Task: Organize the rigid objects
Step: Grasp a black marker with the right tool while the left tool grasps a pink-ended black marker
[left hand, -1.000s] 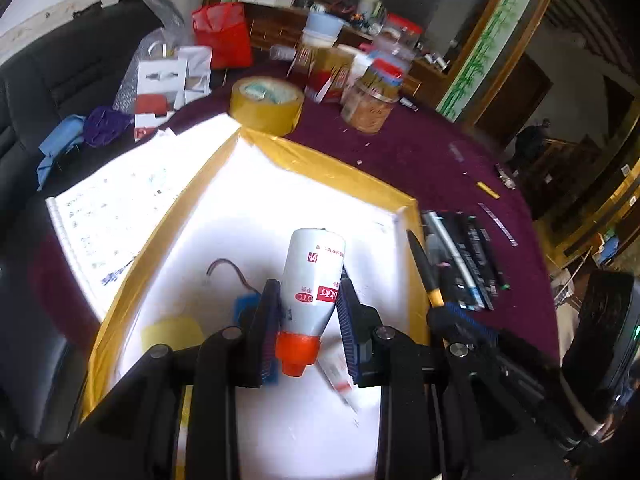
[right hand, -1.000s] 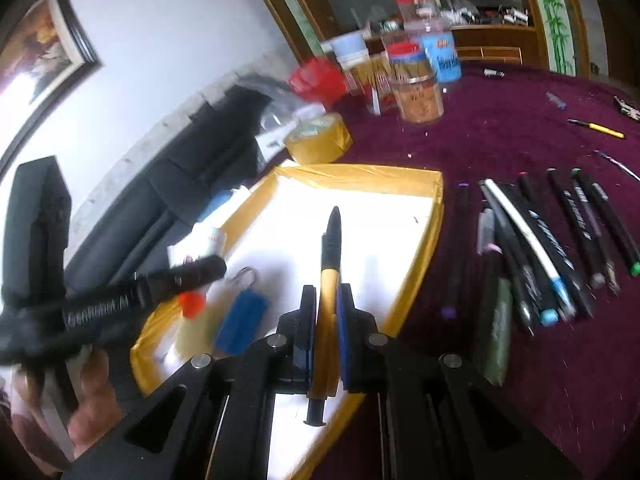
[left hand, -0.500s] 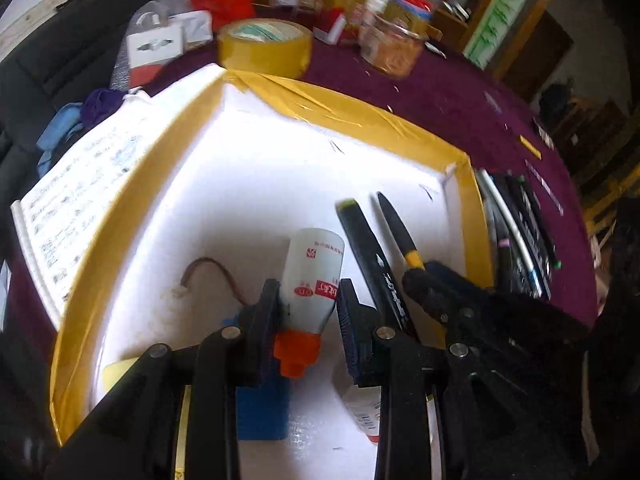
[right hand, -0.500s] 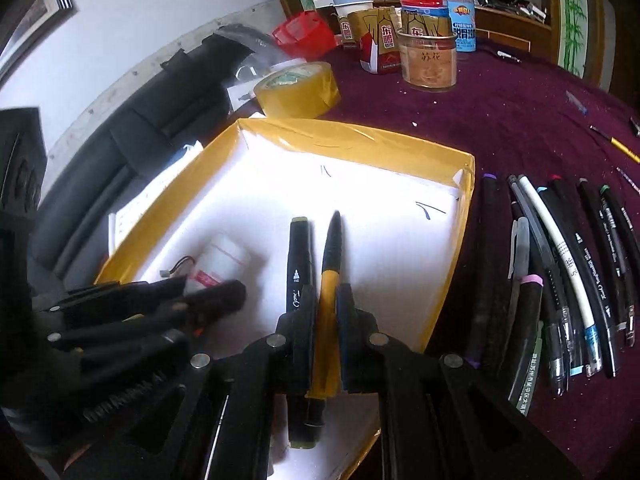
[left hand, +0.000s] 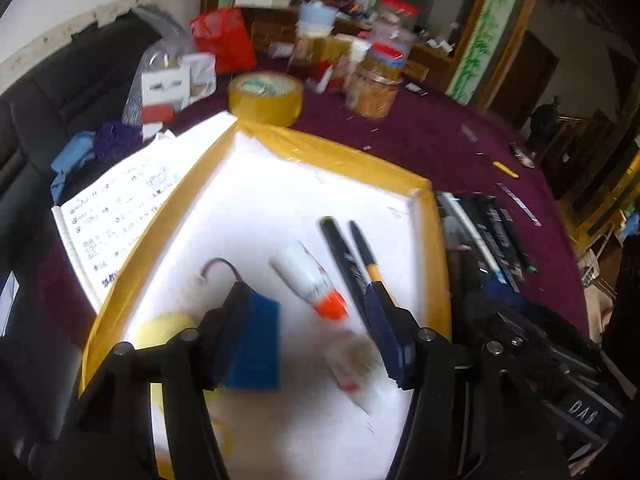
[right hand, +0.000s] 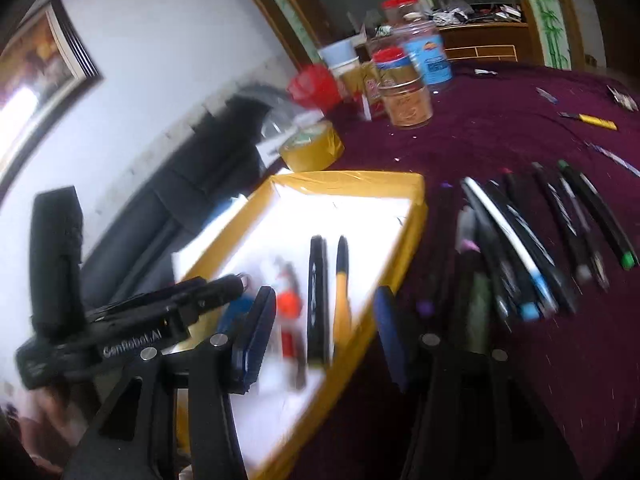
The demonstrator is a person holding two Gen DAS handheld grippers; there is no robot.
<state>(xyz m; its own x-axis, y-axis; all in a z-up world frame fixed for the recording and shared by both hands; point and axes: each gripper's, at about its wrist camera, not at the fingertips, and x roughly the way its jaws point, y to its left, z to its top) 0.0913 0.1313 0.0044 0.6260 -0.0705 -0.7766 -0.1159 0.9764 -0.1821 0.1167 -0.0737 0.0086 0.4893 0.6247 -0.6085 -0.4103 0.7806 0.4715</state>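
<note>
Against the frames a second earlier, both tools had released their loads. The left tool (left hand: 308, 336), then clamped on the white glue bottle (left hand: 308, 280), had its jaws apart and opening, pressing on nothing; the bottle lay on the tray floor between and beyond them, its orange cap (left hand: 331, 307) toward the near side. The right tool (right hand: 324, 328), then clamped on the yellow-barrelled pen (right hand: 341, 292), likewise had its jaws apart and opening, with the pen lying in the tray beyond them, not gripped.

Both views were blurred. A small item with red print (left hand: 352, 368) near the left tool's right finger could not be identified. The left tool's left finger covered part of the blue block (left hand: 256, 344). A yellow object (left hand: 160, 330) at the tray's near left was partly cut off by the tool.

The yellow-taped tray (left hand: 340, 152) with white floor held the glue bottle, a black marker (left hand: 340, 252) and the pen lying side by side, the blue block and a short wire (left hand: 218, 268). To its right a row of markers (right hand: 532, 240) lay on the maroon worktop (right hand: 500, 128). A tape roll (left hand: 265, 98) stood just beyond the tray's far corner.
</note>
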